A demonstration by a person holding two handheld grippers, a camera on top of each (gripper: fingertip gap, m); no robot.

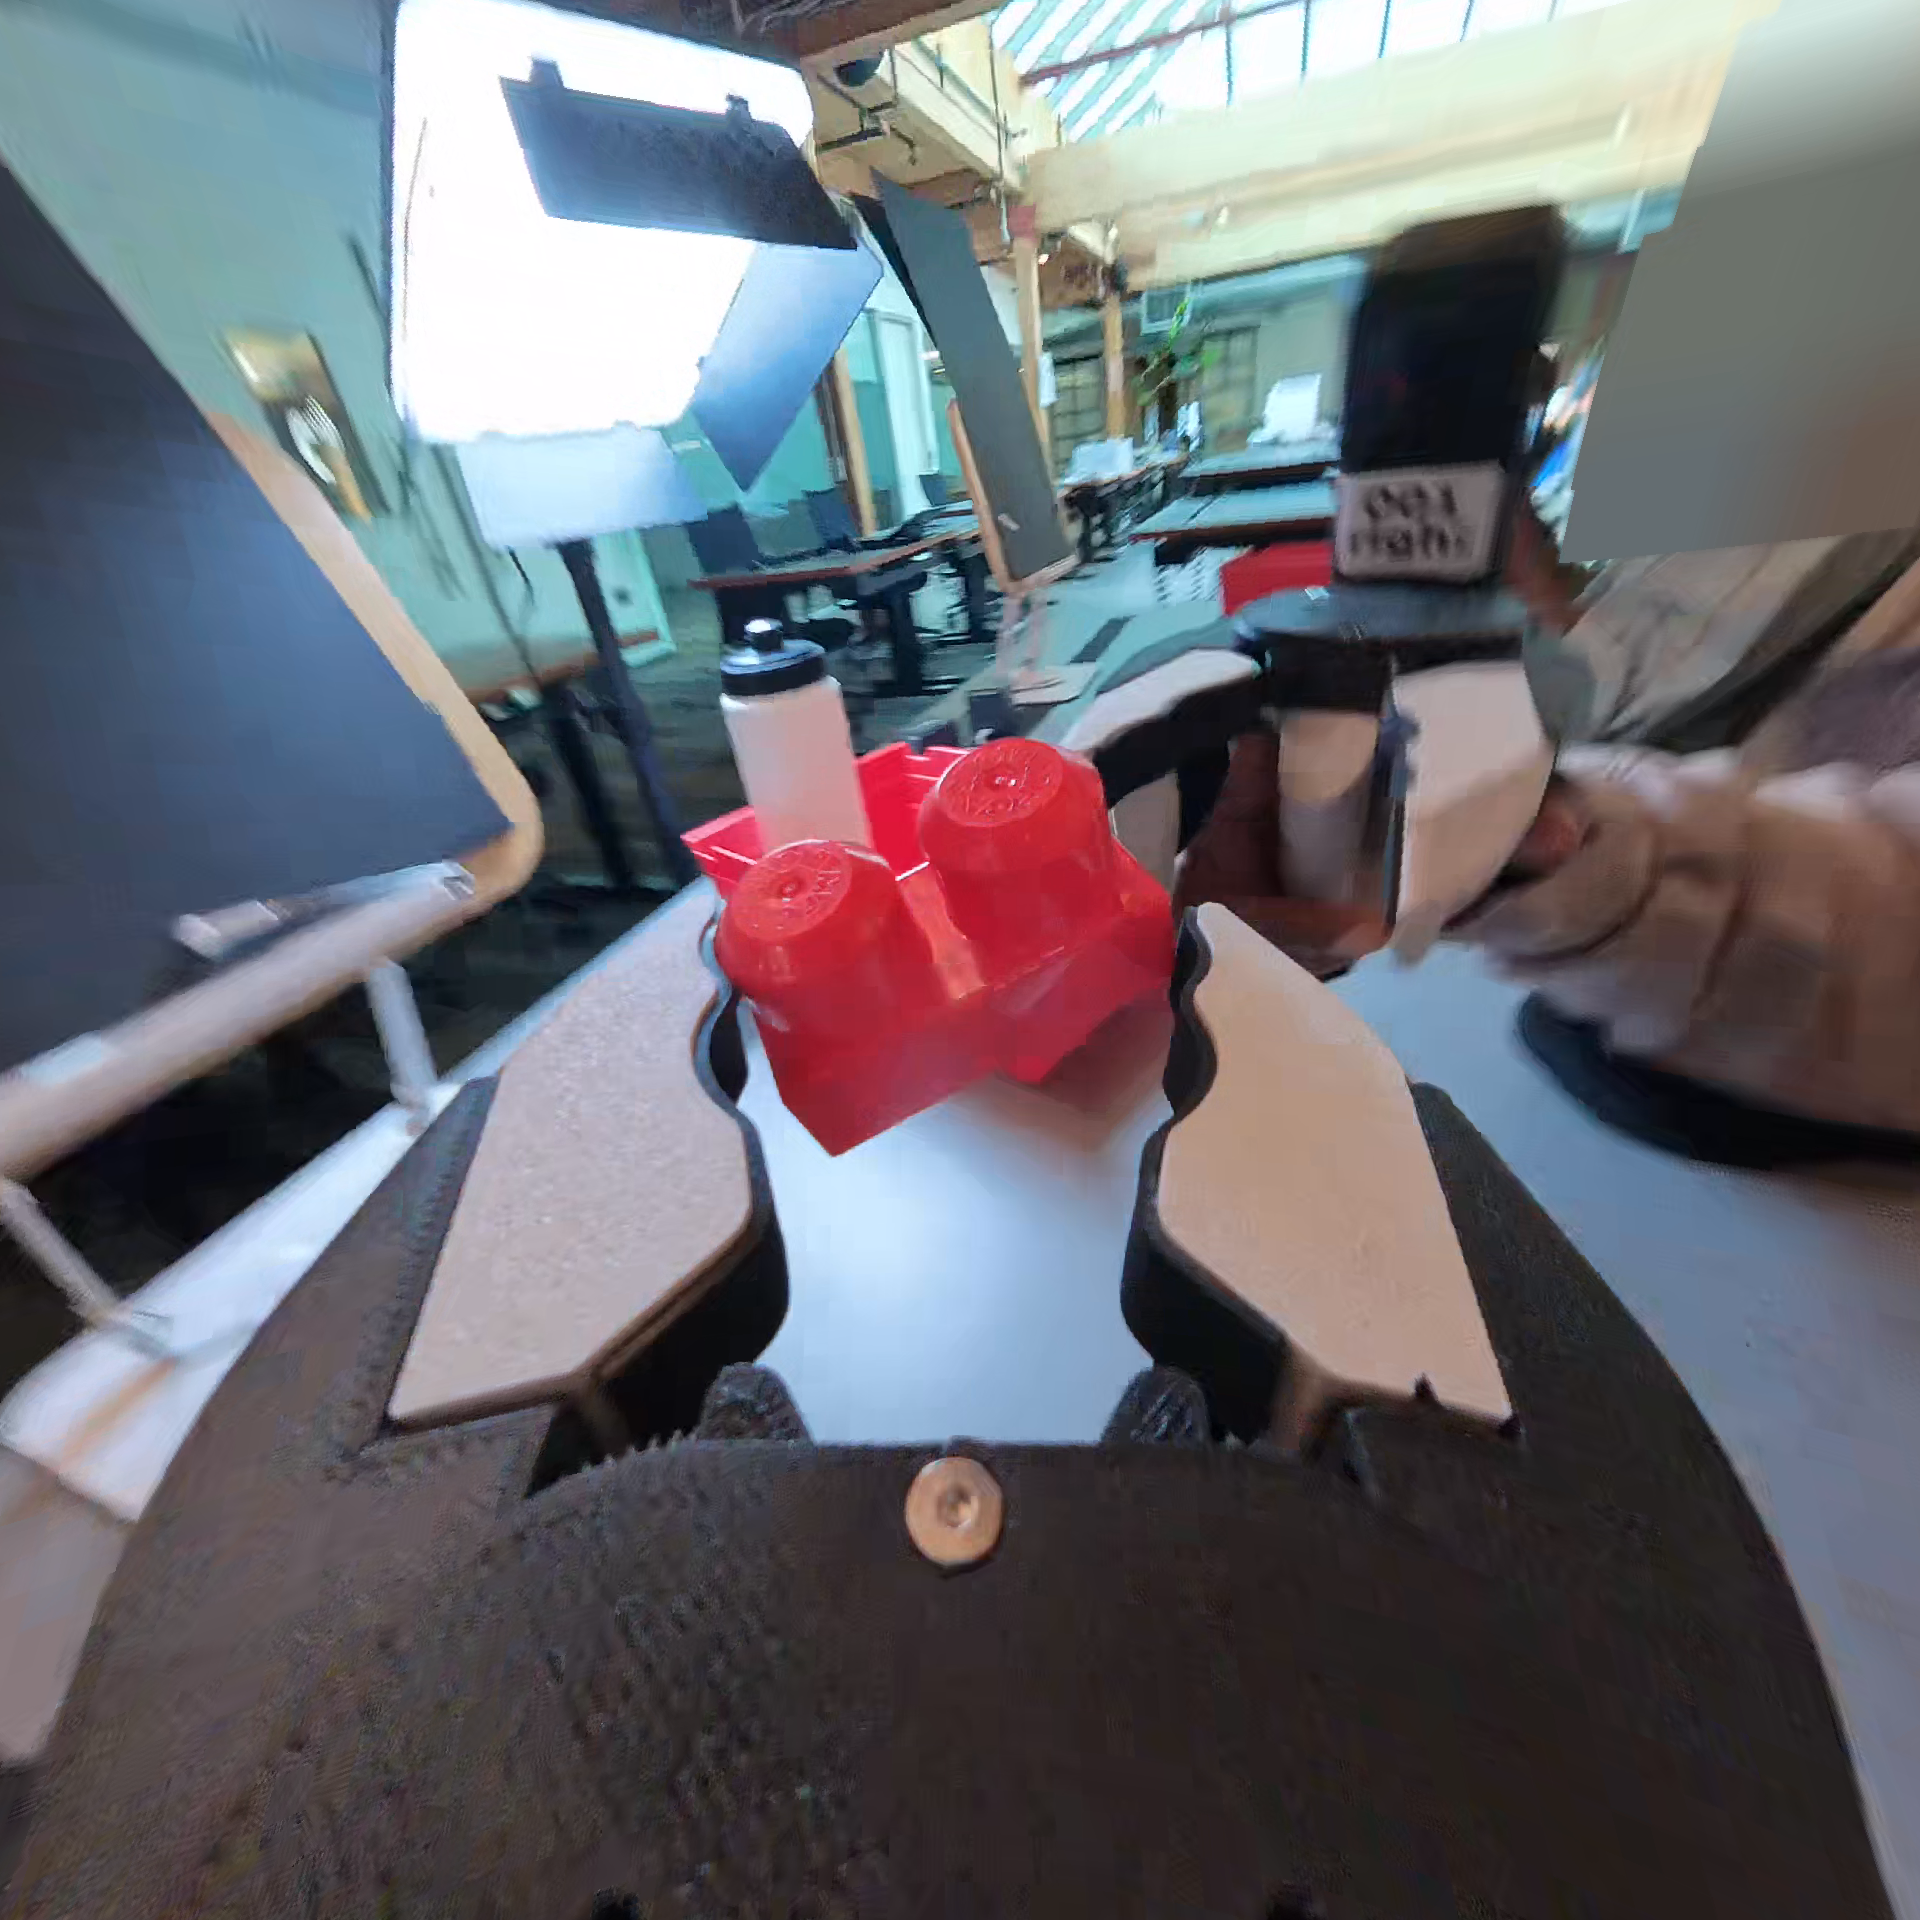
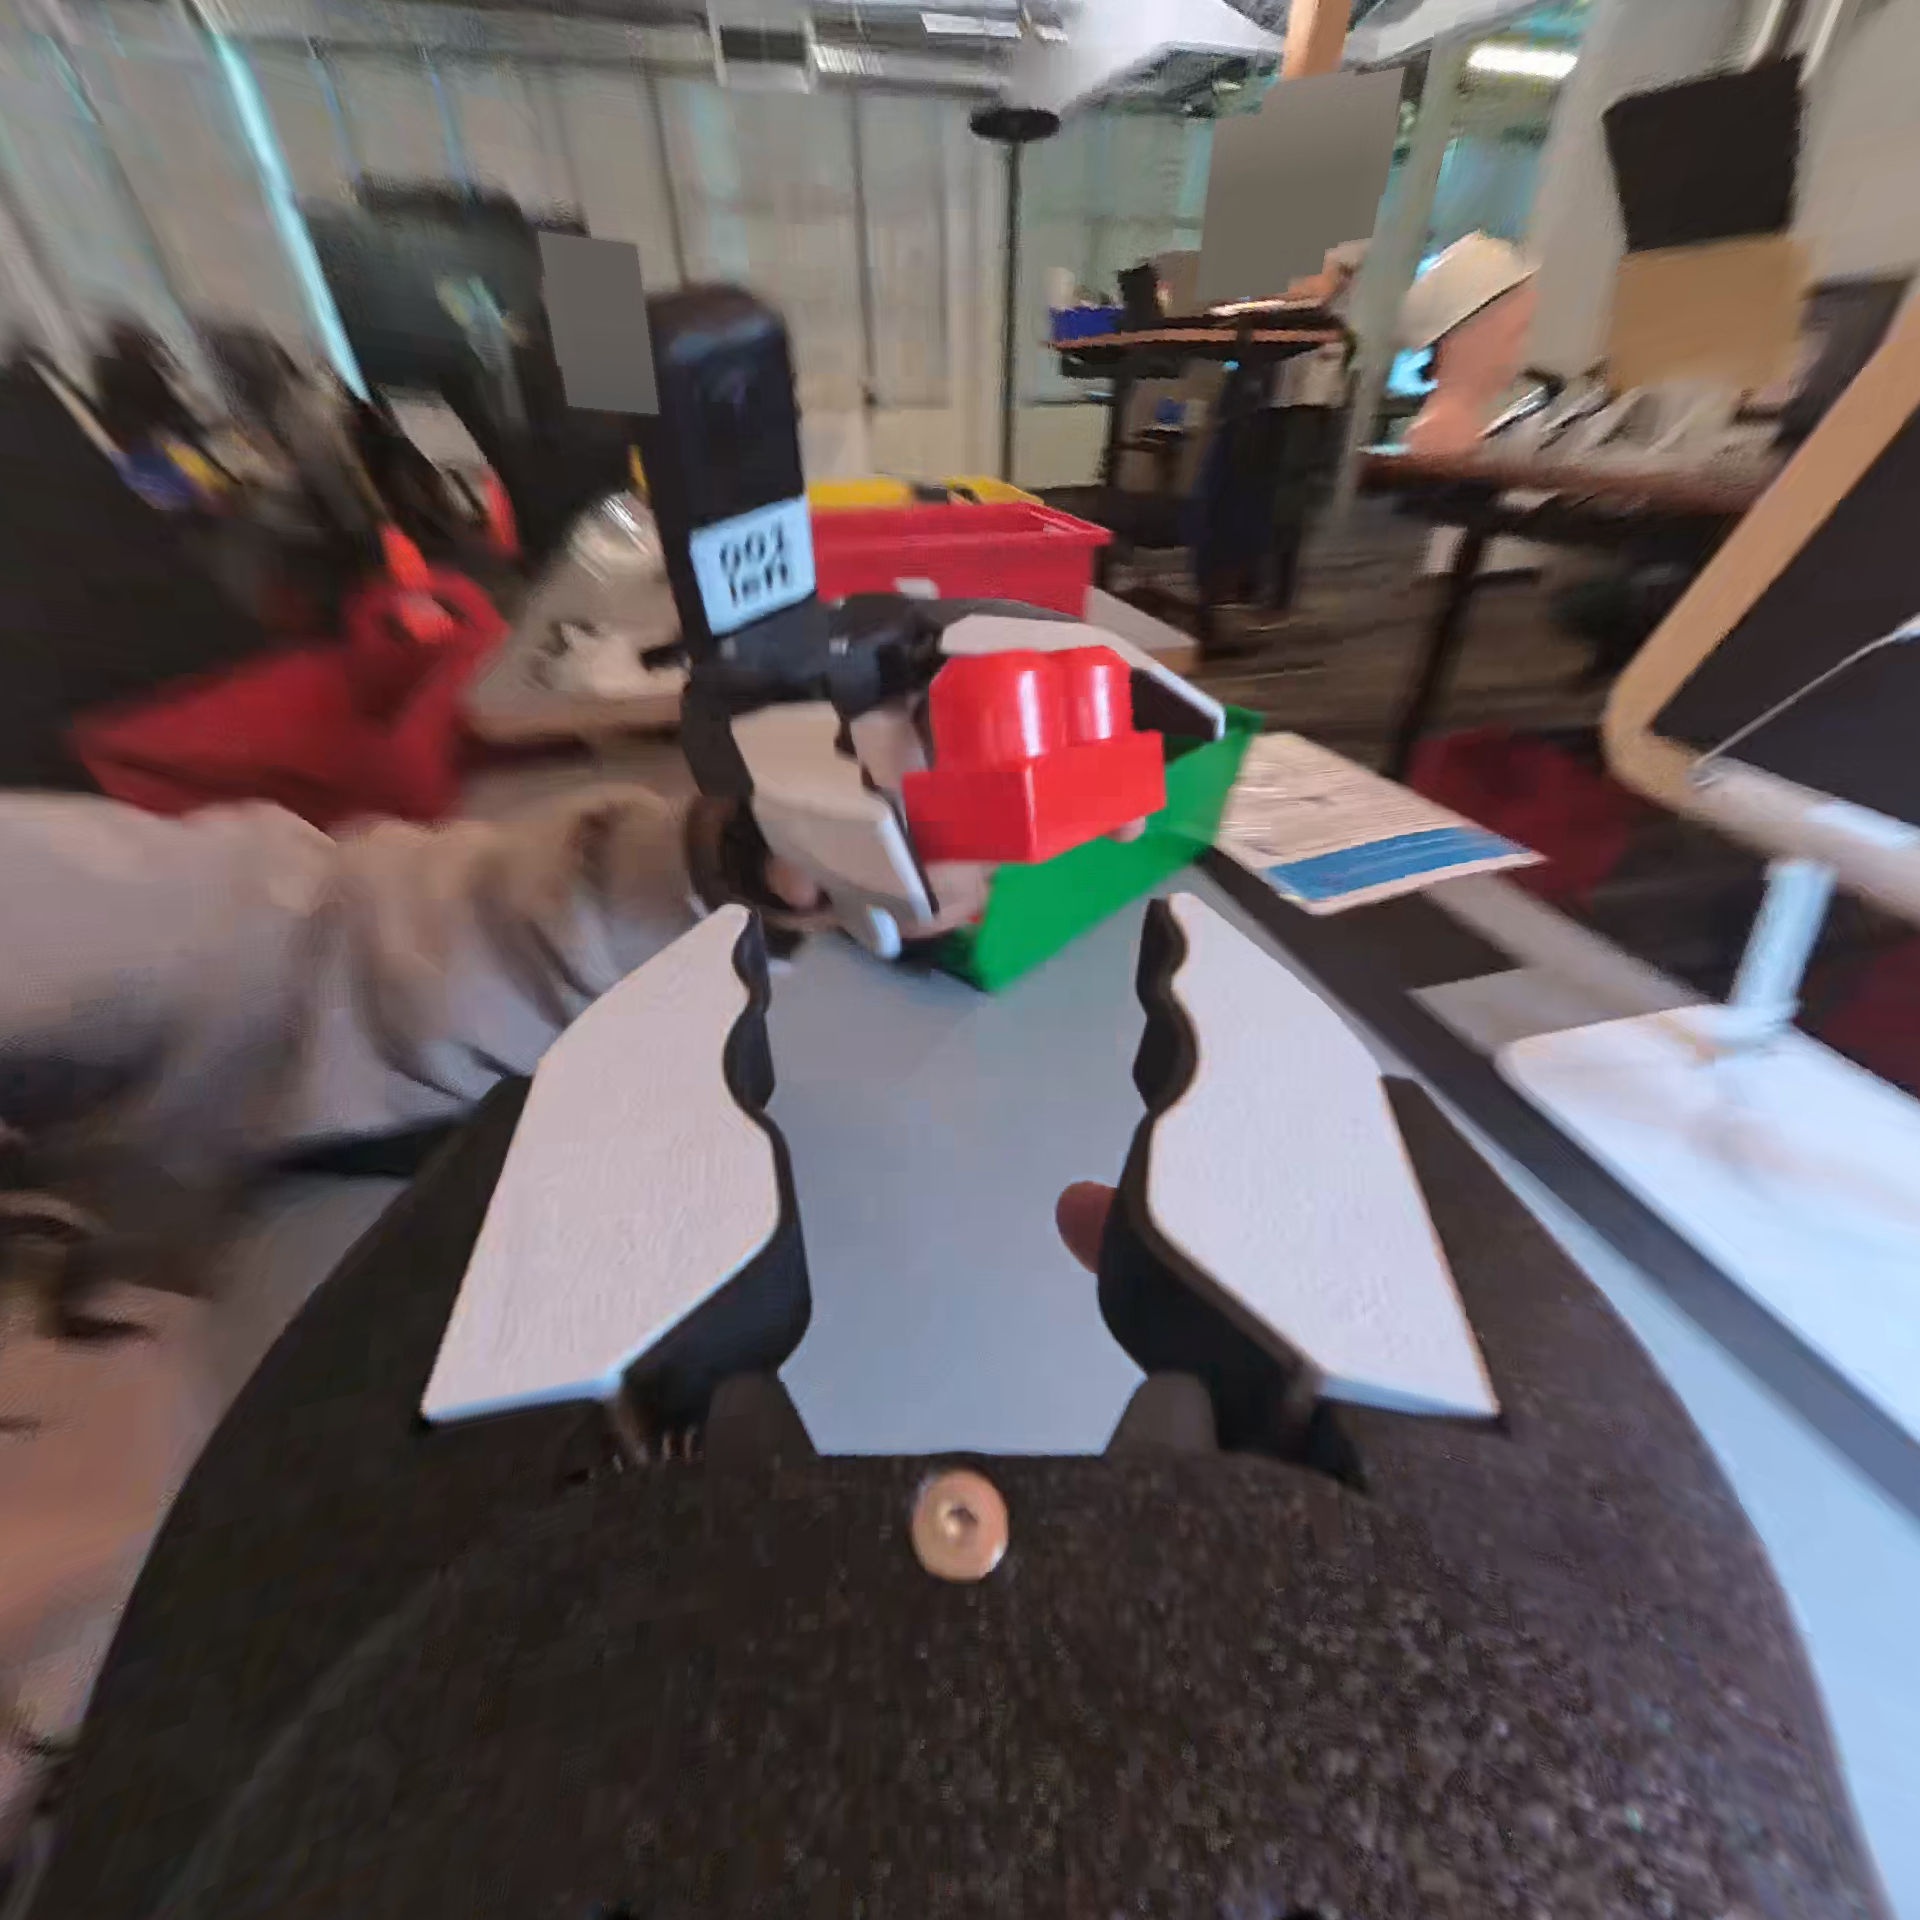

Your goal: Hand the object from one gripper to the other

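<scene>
The right gripper stands nearest in its own view, jaws apart and empty above the grey table, apparently spread to receive. Just beyond, the left gripper has its fingertips clamped on the base of the red two-stud toy brick, leaving the studs exposed for the taker. Farther off sit a green bin and a red bin.

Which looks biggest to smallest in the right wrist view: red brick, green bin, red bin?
As they look in this view:
1. Green bin, though the brick hides part.
2. Red bin and red brick look alike; the bin sits farther back, so its true size is unsure.
</scene>
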